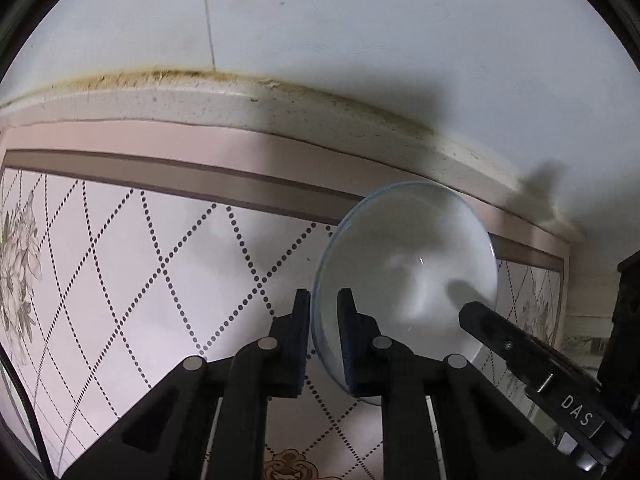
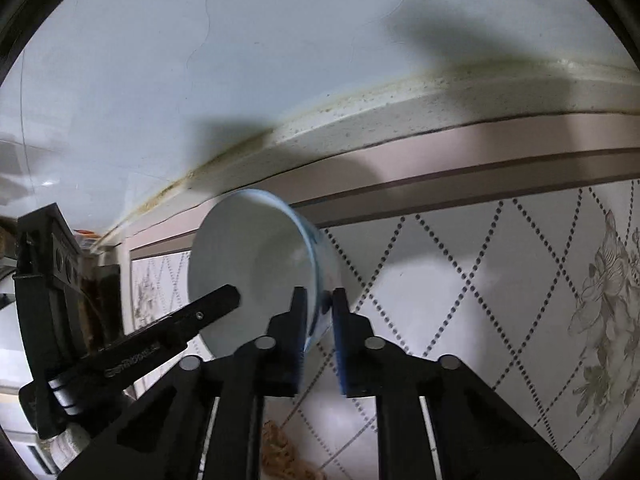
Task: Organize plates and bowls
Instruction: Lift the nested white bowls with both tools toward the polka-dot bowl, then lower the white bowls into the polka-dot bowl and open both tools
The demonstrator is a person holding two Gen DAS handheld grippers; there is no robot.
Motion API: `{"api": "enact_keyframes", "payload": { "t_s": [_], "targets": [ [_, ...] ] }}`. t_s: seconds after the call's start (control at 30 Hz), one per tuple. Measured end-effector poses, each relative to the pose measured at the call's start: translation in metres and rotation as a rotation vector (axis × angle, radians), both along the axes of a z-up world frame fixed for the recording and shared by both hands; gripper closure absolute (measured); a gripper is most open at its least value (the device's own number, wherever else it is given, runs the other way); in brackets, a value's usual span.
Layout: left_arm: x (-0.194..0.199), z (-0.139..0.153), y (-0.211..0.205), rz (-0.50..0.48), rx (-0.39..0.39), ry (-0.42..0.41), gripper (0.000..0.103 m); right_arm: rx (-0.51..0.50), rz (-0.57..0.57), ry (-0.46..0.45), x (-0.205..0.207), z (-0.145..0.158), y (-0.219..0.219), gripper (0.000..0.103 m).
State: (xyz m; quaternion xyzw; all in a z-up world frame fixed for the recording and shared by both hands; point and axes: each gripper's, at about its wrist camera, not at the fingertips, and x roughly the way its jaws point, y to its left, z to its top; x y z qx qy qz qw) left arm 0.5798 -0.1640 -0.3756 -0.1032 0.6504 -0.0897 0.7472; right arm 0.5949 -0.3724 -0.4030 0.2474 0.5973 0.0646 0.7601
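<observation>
My left gripper (image 1: 323,300) is shut on the rim of a clear glass bowl (image 1: 408,264), which it holds tipped on its side in the air, opening to the right. My right gripper (image 2: 319,298) is shut on the rim of a white bowl with a blue pattern (image 2: 256,264), held tipped with its opening to the left. Each view also shows the other gripper: the right one at the lower right of the left wrist view (image 1: 532,360), the left one at the lower left of the right wrist view (image 2: 160,332). The two bowls face each other.
Behind both bowls is a tiled wall with dotted diamond lines and a flower motif (image 1: 20,264), topped by a pink and brown border (image 1: 200,160) and a speckled ledge (image 1: 280,108). A dark frame (image 2: 52,280) stands at the left of the right wrist view.
</observation>
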Motion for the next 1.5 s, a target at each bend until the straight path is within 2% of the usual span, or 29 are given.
{"api": "enact_keyframes", "payload": {
  "t_s": [0.27, 0.5, 0.87, 1.03, 1.2, 1.33, 1.5],
  "targets": [
    [-0.021, 0.011, -0.014, -0.037, 0.013, -0.039, 0.093, -0.065, 0.018, -0.033, -0.015, 0.014, 0.0, 0.091],
    [-0.061, 0.047, -0.021, -0.094, 0.017, -0.092, 0.093, -0.073, 0.02, -0.083, -0.05, 0.047, -0.006, 0.091],
    [-0.151, 0.11, -0.043, -0.207, -0.03, -0.159, 0.093, -0.068, -0.004, -0.151, -0.168, 0.112, -0.032, 0.091],
    [-0.186, 0.119, -0.067, -0.259, -0.054, -0.156, 0.093, -0.077, -0.035, -0.169, -0.225, 0.13, -0.043, 0.09],
    [-0.221, 0.117, -0.08, -0.329, -0.06, -0.128, 0.093, -0.071, -0.076, -0.164, -0.272, 0.134, -0.054, 0.09],
    [-0.241, 0.106, -0.087, -0.372, -0.047, -0.103, 0.093, -0.06, -0.1, -0.14, -0.303, 0.128, -0.06, 0.09],
    [-0.255, 0.082, -0.091, -0.406, -0.02, -0.048, 0.093, -0.036, -0.112, -0.088, -0.326, 0.106, -0.065, 0.09]
  ]
}}
